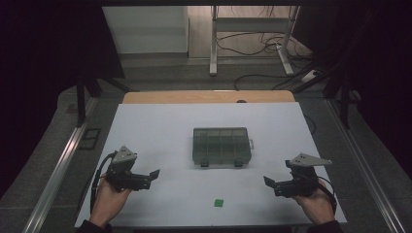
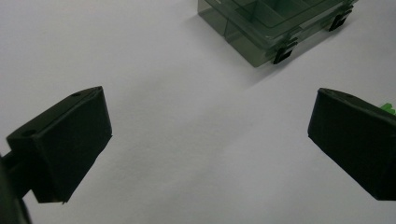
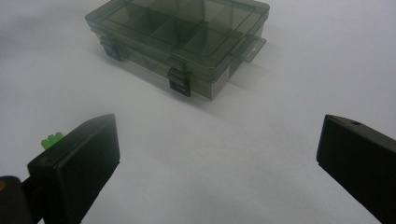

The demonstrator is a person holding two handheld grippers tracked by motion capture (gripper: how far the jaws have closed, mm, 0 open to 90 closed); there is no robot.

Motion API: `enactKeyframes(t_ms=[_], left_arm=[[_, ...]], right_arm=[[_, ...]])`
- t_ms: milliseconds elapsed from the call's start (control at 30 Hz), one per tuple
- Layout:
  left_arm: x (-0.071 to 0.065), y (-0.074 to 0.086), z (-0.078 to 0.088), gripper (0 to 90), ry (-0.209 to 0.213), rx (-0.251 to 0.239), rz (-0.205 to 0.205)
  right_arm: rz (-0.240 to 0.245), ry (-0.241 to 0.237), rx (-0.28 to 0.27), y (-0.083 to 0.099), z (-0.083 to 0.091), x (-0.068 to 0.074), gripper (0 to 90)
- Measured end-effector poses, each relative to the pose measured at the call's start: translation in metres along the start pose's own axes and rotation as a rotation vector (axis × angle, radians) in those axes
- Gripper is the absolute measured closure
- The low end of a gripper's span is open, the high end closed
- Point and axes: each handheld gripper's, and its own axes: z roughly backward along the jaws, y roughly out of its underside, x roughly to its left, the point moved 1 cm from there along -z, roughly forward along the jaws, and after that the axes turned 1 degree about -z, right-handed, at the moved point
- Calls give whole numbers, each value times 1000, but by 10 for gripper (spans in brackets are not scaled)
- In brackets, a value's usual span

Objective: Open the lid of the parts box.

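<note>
A shut, smoky clear compartment box (image 1: 221, 145) with two black latches lies in the middle of the white table (image 1: 160, 126); it also appears in the left gripper view as the box (image 2: 266, 28) and in the right gripper view as the box (image 3: 182, 37). A small green block (image 1: 219, 202) sits near the front edge, between my hands; the block (image 3: 50, 139) peeks past a jaw, and the block (image 2: 388, 108) past another. My left gripper (image 1: 154, 175) rests front left, open and empty. My right gripper (image 1: 268, 183) rests front right, open and empty. Both point inward.
A wooden strip (image 1: 209, 96) borders the table's far edge. Metal rails (image 1: 58, 170) run along both sides. Beyond stand a white frame's legs (image 1: 214, 43) and loose cables (image 1: 262, 46) on the floor. Bare white surface lies around the box.
</note>
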Motion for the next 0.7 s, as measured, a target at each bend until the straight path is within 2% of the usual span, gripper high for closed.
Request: enactKeyframes(t_ms=[700], left_arm=[[-3,-11,-17,1,20,11,-33]], right_arm=[[1,15,6,-14,-14,-4,0]])
